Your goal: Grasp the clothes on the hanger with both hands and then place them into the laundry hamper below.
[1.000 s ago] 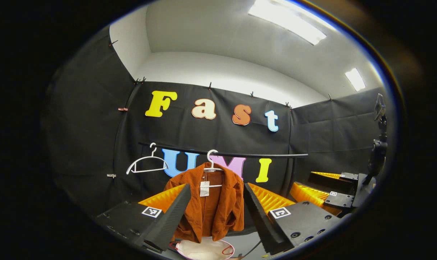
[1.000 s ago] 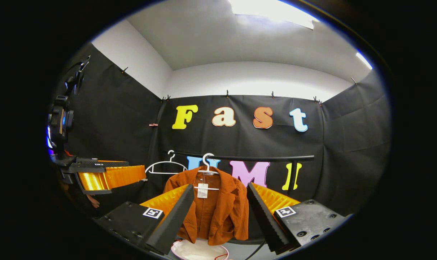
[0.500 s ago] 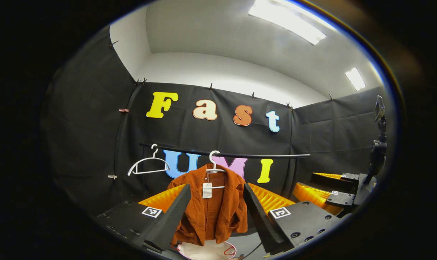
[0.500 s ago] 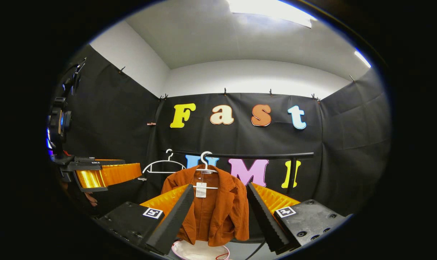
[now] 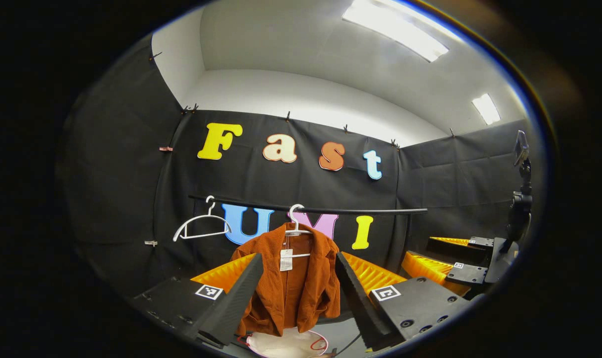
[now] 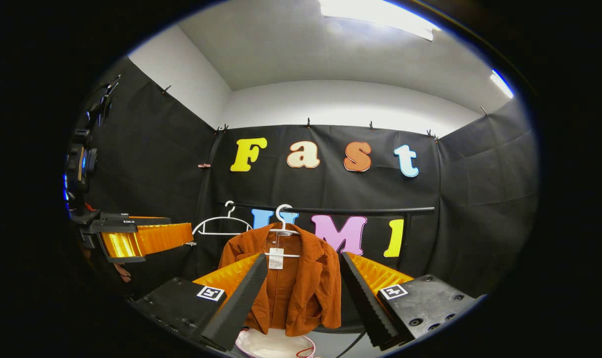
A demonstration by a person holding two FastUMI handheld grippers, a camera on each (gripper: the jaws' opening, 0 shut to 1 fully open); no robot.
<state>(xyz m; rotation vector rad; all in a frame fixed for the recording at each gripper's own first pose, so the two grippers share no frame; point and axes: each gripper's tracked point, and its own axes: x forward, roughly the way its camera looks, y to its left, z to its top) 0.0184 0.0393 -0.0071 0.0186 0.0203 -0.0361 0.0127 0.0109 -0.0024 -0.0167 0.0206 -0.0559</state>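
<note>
A: Big stuff first. Black rail [image 5: 305,209] runs across the back wall. Rust jacket [image 5: 293,278] hangs on a white hanger [image 5: 296,229] near mid-rail, front open, paper tag [image 5: 285,259] dangling at the chest. Spare empty hanger [image 5: 203,224] further along the rail, apart from it.

B: Hamper?

A: White laundry hamper [image 5: 288,344] right below the hem, just its rim visible at the bottom edge of both views. Red cord on the rim, can't tell what it's for.

B: Tongs?

A: Left tongs [image 5: 296,293] wide open, nothing held, jacket framed in the gap but well apart from the fingers. Right tongs [image 6: 301,298] same: spread wide, empty, aimed at the jacket [image 6: 286,283]. Left tongs also seen off to the side in right gripper view [image 6: 141,238], also apart from the garment.

B: So approach stage, no grasp yet. Risks?

A: IMO main one: both tongs look aimed at the mid-chest, so they may pinch one front panel only and the jacket stays hooked on the hanger shoulders. Pulling down then drags the hanger [image 6: 283,226] along or off the rail [image 6: 330,210]. 2nd: closing on the tag instead of cloth = slip. 3rd: corduroy-looking fabric seems thick, a shallow bite could let go and the jacket lands beside the hamper [image 6: 276,343], not in it.

B: Spare hanger a problem?

A: Prob not, unless the left side swings wide.
</note>
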